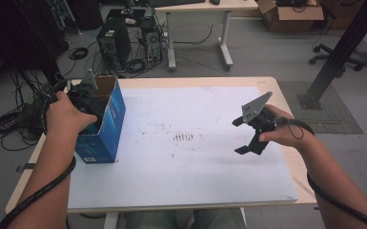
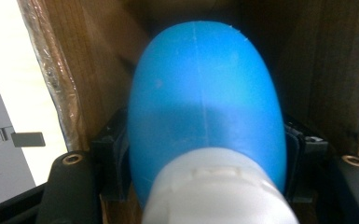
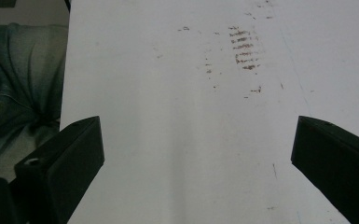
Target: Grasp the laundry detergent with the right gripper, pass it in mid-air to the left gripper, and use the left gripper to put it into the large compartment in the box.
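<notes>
Reaching into an open blue cardboard box (image 1: 102, 125) at the left of the high view, the left tongs (image 1: 86, 98) sit down inside it.

The box stands upright on the white surface (image 1: 190, 167) near its left edge, flaps open, brown inside. In the left gripper view a blue egg-shaped object with a white end (image 2: 205, 112) lies between the black jaws against the brown inner walls; the pads stand right at its sides, but whether they press on it cannot be told. The left hand (image 1: 66, 114) grips the tool from above at the box's rim, forearm rising from the lower left. At the right of the high view the right tongs (image 1: 246, 136) hover over the bare surface, held by the right hand (image 1: 281, 131), tilted down and toward the centre. The right gripper view shows their jaws spread wide, released, with nothing between them.
</notes>
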Available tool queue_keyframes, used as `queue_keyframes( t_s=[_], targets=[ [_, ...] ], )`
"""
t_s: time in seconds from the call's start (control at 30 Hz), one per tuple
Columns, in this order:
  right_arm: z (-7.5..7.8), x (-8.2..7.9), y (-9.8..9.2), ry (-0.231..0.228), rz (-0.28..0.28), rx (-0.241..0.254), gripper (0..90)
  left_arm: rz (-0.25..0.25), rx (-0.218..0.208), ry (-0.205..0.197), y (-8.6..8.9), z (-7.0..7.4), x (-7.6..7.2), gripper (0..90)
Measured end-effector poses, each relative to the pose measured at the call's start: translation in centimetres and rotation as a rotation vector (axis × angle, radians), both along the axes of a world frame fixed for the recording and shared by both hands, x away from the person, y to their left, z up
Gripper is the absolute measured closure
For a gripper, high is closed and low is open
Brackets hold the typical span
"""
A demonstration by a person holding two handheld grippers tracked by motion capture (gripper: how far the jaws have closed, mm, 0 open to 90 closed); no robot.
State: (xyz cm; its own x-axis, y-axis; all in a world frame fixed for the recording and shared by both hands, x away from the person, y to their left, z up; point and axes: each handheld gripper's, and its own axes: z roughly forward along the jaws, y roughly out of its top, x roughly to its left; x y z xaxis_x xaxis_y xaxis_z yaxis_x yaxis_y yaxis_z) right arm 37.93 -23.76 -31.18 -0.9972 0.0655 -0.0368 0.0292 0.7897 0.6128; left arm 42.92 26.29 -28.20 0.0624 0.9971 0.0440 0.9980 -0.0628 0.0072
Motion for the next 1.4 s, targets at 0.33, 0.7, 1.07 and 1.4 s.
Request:
queue_keyframes(
  t_s=[0.33, 0.7, 1.07, 1.4],
  targets=[
    [-0.1, -0.1, -0.3, 0.005, -0.003, 0.007, 2.3, 0.004, 0.008, -0.006, -0.3, 0.7, 0.0, 31.0],
    [-0.1, -0.1, -0.4, 0.005, -0.002, 0.016, 2.4, 0.027, 0.027, -0.009, -0.4, 1.9, -0.2, 28.5],
    [0.1, -0.2, -0.3, 0.000, 0.000, 0.016, 2.3, 0.001, 0.038, -0.027, -0.6, 3.0, -0.6, 23.9],
    [0.4, -0.2, -0.2, -0.004, 0.004, 0.019, 2.3, -0.082, 0.043, -0.057, -0.9, 4.6, -1.5, 19.5]
  ],
)
